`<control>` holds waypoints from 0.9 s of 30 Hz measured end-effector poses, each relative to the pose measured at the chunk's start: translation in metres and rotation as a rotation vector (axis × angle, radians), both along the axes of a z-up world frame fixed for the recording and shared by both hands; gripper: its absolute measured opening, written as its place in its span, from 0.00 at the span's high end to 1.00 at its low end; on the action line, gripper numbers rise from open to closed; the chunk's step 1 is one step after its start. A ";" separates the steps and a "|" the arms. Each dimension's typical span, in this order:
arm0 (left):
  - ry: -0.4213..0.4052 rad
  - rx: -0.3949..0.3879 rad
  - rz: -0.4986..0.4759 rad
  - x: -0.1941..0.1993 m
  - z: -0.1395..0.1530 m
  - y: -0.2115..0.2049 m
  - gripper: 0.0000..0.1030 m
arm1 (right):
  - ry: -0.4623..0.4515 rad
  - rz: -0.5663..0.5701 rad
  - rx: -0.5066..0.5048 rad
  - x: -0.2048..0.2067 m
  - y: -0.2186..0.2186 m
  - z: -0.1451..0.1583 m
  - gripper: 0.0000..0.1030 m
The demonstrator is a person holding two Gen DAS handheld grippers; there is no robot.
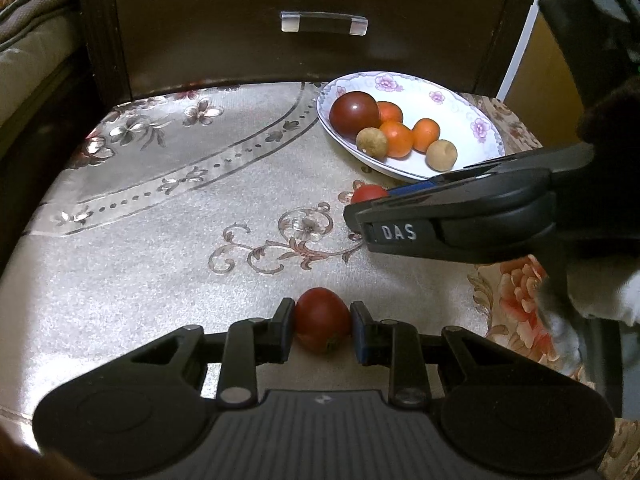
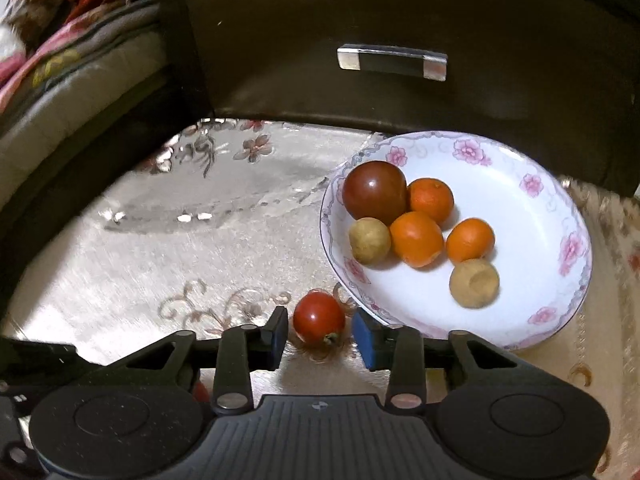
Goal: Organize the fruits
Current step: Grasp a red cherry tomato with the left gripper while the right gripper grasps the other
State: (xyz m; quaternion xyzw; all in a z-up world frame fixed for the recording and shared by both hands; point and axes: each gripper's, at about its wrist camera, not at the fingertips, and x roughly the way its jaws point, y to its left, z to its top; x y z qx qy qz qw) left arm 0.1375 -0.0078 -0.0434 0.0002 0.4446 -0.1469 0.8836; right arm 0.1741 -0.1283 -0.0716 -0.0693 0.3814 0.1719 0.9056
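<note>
My left gripper (image 1: 322, 322) is shut on a red tomato (image 1: 322, 318) that rests on the tablecloth. My right gripper (image 2: 320, 330) is open, its fingers on either side of a small red tomato (image 2: 319, 317) without touching it, just left of the plate. The same tomato (image 1: 369, 193) peeks out behind the right gripper body (image 1: 460, 220) in the left wrist view. The white floral plate (image 2: 552, 208) (image 1: 424, 92) holds a large dark tomato (image 2: 374, 192), three small oranges (image 2: 416, 238) and two tan round fruits (image 2: 474, 283).
A dark wooden drawer front with a metal handle (image 2: 392, 62) stands right behind the table. Bedding (image 2: 60, 60) lies to the left. The floral tablecloth (image 1: 160, 220) covers the table.
</note>
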 end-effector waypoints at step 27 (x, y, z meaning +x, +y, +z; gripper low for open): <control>-0.020 0.064 -0.124 -0.030 -0.001 -0.034 0.62 | 0.106 -0.035 -0.045 -0.099 -0.087 0.001 0.77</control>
